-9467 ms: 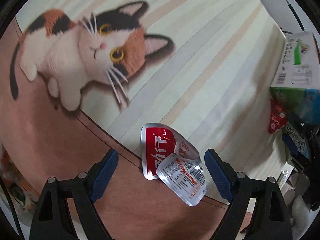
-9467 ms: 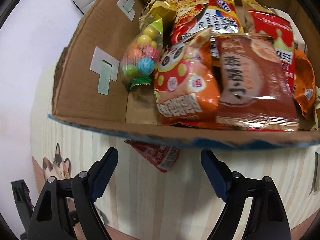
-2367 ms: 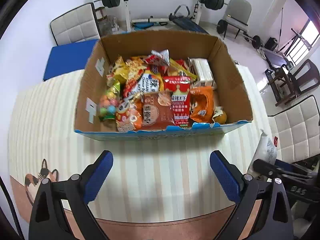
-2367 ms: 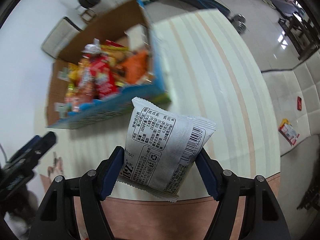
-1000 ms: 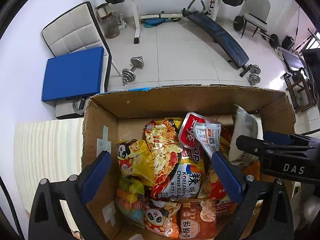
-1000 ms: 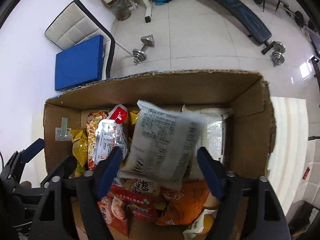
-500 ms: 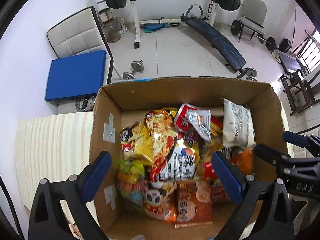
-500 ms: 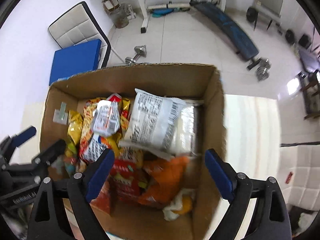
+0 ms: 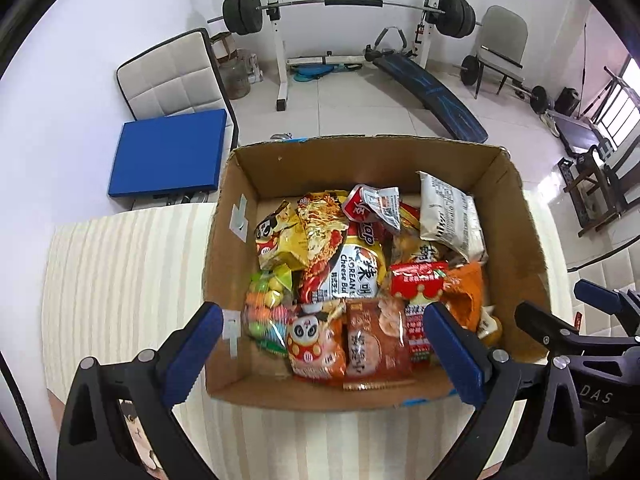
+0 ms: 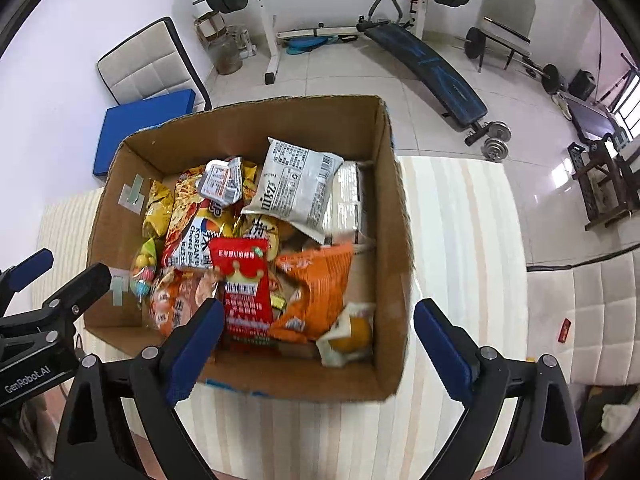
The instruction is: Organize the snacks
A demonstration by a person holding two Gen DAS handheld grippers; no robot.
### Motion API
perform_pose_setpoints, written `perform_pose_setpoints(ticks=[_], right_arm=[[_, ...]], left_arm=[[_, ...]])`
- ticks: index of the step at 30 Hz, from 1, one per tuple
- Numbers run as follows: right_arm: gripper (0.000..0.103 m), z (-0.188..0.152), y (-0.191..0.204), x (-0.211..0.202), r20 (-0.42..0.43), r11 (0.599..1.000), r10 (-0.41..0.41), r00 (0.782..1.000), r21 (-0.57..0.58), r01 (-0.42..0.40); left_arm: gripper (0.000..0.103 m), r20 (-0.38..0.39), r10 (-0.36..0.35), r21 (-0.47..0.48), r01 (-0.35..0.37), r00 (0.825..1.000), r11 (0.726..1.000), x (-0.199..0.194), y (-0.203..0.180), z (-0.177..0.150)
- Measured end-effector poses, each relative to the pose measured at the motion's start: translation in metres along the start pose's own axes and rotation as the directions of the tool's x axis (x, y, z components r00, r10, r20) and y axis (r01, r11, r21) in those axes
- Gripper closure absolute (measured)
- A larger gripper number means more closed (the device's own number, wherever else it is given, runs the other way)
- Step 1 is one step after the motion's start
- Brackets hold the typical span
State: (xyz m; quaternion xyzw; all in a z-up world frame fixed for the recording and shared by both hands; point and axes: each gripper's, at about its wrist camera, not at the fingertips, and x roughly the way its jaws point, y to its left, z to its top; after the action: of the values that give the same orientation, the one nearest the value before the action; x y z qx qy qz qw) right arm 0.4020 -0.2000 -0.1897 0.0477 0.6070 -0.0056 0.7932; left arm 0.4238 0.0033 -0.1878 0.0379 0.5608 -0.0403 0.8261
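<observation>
Cardboard box (image 9: 516, 240) of snacks sits on striped tabletop (image 9: 120, 272), packets piled inside. Readable print: "KOREAN" and "Cheese Bu…" on noodle pack (image 9: 356, 268); other packet text too small to read. Grey-white packet (image 10: 294, 186) lies loose at box's far side, barcode side up. Left gripper (image 9: 320, 346) hangs above box, fingers wide, nothing between them. Right gripper (image 10: 316, 344) fingers opening, already wide, nothing held. "DAS" printed on right gripper body; "GenRobot.AI" on left gripper body.
</observation>
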Motion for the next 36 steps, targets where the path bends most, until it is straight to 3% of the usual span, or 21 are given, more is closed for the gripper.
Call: perform_pose_setpoints(ticks=[8,20,29,36], right_arm=[[0.005,-0.041,0.002,-0.066,0.100,1.000,-0.011,0.995,0.016,0.010],[0.005,-0.125,0.018,-0.165,0.246,0.999,-0.041,0.968,-0.008,0.044],[0.005,-0.190,0.024,-0.225,0.288,1.000,-0.021,0.957,-0.002,0.023],[0.005,-0.229,0.031,-0.275,0.351,0.999,-0.046,0.935,-0.008,0.052]], left_arm=[[0.001,0.073,-0.023,-0.026,0.025,0.997,0.999,-0.059,0.004,-0.027],[0.001,0.186,-0.028,-0.012,0.031,0.982,0.999,-0.155,0.001,-0.101],[0.000,0.215,-0.027,-0.037,0.035,0.976,0.999,-0.202,0.012,-0.144],[0.001,0.232,-0.041,-0.038,0.051,0.972,0.998,-0.237,0.016,-0.168]])
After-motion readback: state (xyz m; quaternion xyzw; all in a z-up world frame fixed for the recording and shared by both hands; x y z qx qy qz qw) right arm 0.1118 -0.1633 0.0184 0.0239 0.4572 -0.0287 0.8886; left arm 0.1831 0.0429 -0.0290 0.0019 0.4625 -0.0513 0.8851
